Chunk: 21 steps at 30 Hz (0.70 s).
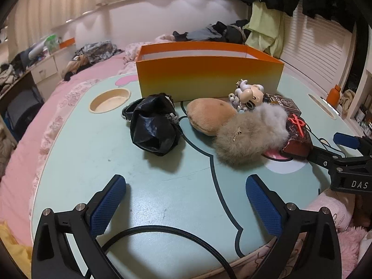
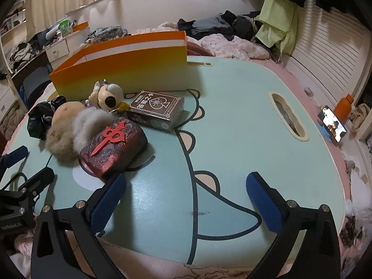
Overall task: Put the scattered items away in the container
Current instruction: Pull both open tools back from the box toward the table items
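The left tool [image 1: 186,200] hangs low over the near edge of the mint-green counter [image 1: 97,153], its two blue-padded fingers [image 1: 108,205] spread wide with nothing between them — only bare counter and a black braided cable [image 1: 162,229] looping under its frame. It touches none of the items.

The right tool [image 2: 186,197] is likewise spread wide and holds nothing. Its left finger [image 2: 109,200] sits just beside the near corner of the dark red patterned box [image 2: 111,148], which carries a raised red emblem on top; whether the pad actually touches the box cannot be told from either view.

The items lie clustered in the middle of the counter, in front of the orange container [image 1: 209,79], which stands open-topped at the far side. From the left there is a crumpled black bag [image 1: 153,127], then a tan plush lump [image 1: 209,116], with a grey-beige fluffy pouch [image 1: 253,134] leaning against it and touching the red box. Behind them, close to the container's front wall, sit a small white figurine [image 1: 246,95] and a brown card box [image 2: 158,108] lying flat — all of them outside the container, whose visible inner wall shows only white

A round cup recess [image 1: 109,100] is sunk in the counter's left part
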Each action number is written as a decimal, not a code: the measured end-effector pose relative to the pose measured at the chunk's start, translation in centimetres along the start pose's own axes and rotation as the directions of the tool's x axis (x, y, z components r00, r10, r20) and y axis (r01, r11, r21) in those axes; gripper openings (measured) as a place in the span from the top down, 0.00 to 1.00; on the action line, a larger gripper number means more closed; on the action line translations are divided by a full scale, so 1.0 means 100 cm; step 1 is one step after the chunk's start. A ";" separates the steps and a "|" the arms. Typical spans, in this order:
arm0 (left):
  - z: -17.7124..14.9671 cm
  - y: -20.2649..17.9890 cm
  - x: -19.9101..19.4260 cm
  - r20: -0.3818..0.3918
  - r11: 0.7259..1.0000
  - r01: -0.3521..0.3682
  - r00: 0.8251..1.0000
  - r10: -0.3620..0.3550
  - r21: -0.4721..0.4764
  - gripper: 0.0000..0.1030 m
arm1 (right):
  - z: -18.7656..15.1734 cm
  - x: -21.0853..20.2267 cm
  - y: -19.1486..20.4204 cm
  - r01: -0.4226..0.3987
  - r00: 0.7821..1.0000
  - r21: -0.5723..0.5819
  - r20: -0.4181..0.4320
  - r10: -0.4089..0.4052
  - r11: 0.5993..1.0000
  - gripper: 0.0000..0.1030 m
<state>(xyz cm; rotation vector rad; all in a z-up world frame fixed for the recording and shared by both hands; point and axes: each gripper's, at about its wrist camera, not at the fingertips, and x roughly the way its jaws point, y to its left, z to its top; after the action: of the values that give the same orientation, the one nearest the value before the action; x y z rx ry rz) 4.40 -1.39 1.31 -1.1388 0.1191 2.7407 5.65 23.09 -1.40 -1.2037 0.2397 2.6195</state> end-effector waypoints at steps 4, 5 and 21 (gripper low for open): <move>0.000 -0.001 0.000 0.005 1.000 0.008 1.000 -0.008 0.009 0.00 | 0.000 0.000 0.000 0.000 1.000 0.000 0.000 0.000 1.000 0.00; 0.000 -0.001 0.000 0.005 1.000 0.009 1.000 -0.009 0.010 0.00 | 0.000 0.000 0.000 -0.001 1.000 0.000 -0.001 0.001 1.000 0.00; 0.008 0.040 -0.031 0.167 0.991 0.051 0.985 -0.030 -0.121 0.01 | 0.001 -0.001 0.001 -0.003 1.000 -0.001 0.002 0.003 1.000 0.00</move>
<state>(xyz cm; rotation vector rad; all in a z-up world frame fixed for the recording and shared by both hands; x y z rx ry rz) 5.29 -5.62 4.10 -0.9248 -0.0978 2.8260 5.64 22.99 -1.21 -1.2014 0.2401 2.6239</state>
